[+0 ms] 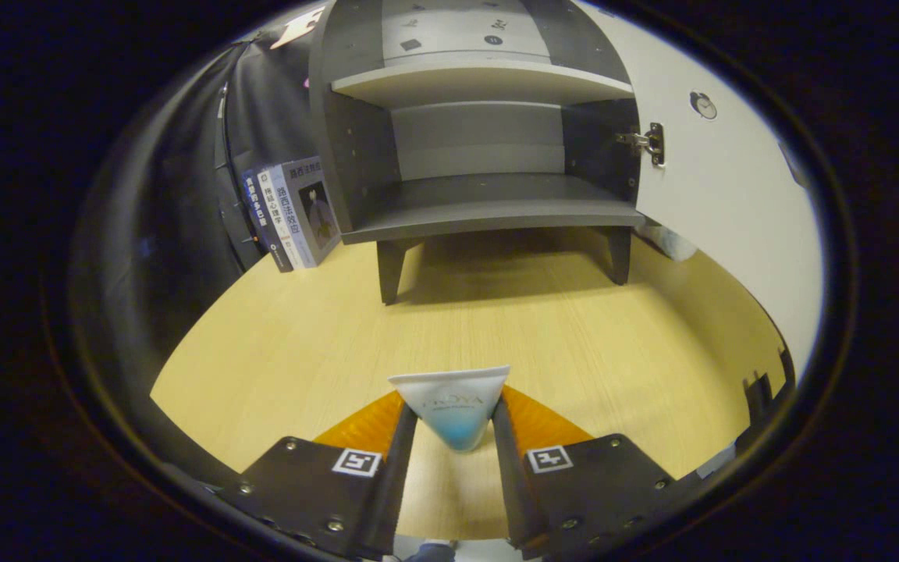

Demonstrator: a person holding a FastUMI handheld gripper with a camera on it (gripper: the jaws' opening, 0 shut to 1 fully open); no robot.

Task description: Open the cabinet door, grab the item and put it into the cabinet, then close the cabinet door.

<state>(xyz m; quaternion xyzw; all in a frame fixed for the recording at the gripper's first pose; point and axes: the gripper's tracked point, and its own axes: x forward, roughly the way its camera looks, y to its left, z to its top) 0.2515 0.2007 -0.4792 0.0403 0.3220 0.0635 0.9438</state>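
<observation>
Tube (453,410) clamped between both tool (453,425) fingers, crimped end up, above the tabletop (278,351), cabinet (481,140) well beyond, door (723,195) swung open to the right, shelves bare, books (293,212) beside its left wall

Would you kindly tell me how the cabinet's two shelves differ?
The upper shelf looks lighter grey; the lower shelf is darker. The lower one sits level with the door's hinge; the upper sits above it. Both are bare. The claw holds a tube between its fingers.
</observation>
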